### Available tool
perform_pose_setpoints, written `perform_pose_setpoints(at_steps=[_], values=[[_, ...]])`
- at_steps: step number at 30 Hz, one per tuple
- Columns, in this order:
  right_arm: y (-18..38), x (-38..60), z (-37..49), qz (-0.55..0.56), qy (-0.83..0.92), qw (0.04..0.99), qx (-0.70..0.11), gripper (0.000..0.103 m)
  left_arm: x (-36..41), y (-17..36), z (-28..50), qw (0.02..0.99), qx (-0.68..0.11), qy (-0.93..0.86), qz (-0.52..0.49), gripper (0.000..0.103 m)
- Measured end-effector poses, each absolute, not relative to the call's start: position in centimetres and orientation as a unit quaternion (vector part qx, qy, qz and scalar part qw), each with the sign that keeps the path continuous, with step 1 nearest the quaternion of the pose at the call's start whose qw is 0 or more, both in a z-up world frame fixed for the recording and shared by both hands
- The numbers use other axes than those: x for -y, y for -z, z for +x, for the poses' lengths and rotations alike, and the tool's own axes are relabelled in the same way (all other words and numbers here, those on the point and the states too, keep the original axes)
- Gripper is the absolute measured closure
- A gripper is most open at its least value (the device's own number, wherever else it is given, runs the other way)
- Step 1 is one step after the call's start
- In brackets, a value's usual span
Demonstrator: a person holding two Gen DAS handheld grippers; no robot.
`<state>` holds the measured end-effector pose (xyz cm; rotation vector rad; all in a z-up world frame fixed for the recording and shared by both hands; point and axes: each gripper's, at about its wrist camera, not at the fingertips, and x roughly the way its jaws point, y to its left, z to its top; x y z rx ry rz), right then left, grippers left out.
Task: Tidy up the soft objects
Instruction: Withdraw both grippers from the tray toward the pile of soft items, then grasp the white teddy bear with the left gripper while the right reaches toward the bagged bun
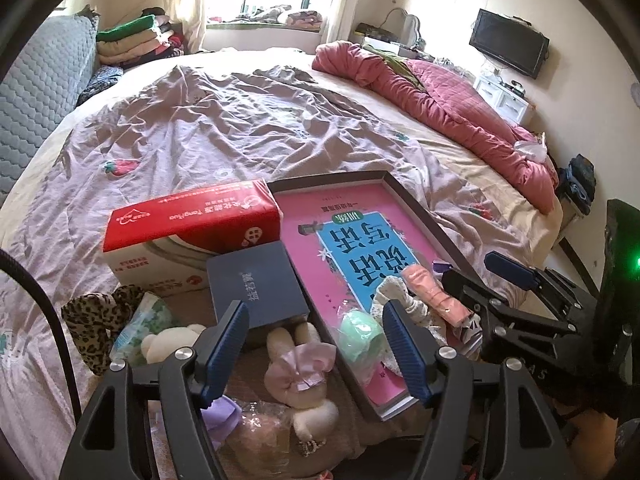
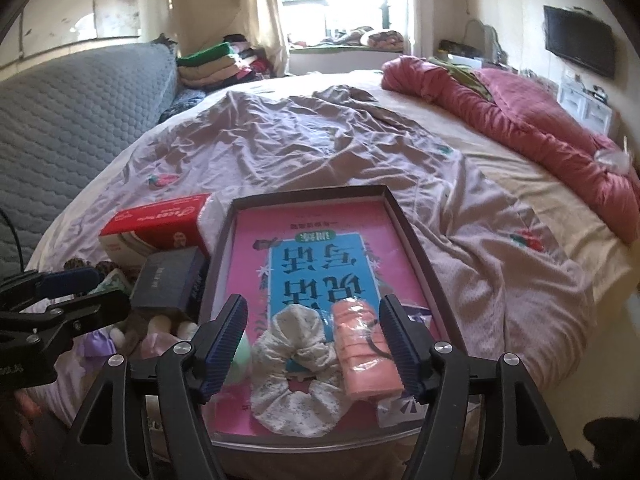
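Hovering over tray [image 2: 404, 216], right gripper [image 2: 314, 346] spread wide, empty; white scrunchie [image 2: 296, 376] and pink roll [image 2: 366, 354] lie in tray between its fingers, roll's long axis running along them. Left gripper [image 1: 316, 348] also wide, empty, above plush bunny [image 1: 302, 376]; mint roll [image 1: 360, 334] near its right finger, touching perhaps.

Beside my shallow dark cardboard tray [image 2: 416, 236] I count two boxes: one red-and-white tissue box [image 1: 192, 232], one dark blue box [image 1: 256, 284]. In that tray: one white floral fabric scrunchie [image 2: 296, 364], one peach wrapped roll [image 2: 366, 348], one mint-green roll [image 1: 358, 330]. Left of it: two plush toys [image 1: 304, 368].
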<state>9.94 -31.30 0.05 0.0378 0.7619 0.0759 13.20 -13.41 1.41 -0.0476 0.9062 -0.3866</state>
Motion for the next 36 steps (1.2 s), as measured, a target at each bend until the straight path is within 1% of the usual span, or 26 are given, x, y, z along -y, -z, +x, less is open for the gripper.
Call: perform_pose_setpoints(at_steps=[10, 23, 30, 36], values=[[-0.8, 30.0, 9.6, 0.001, -0.054, 0.932, -0.359, 0.029, 11.2, -1.7, 13.6, 0.885, -0.435, 0.161, -0.035, 0.033], [-2.0, 28.6, 9.3, -0.006, -0.08, 0.937, -0.341, 0.027, 3.9, -2.7, 14.5, 0.893, -0.431, 0.099, -0.085, 0.033], [-2.5, 27.6, 8.9, -0.008, -0.101, 0.936, -0.338, 0.027, 1.6, -2.8, 14.6, 0.894, -0.433, 0.075, -0.089, 0.033], [-2.3, 24.8, 7.7, -0.023, -0.147, 0.927, -0.344, 0.027, -0.5, -2.8, 14.3, 0.892, -0.439, 0.057, -0.093, 0.033]])
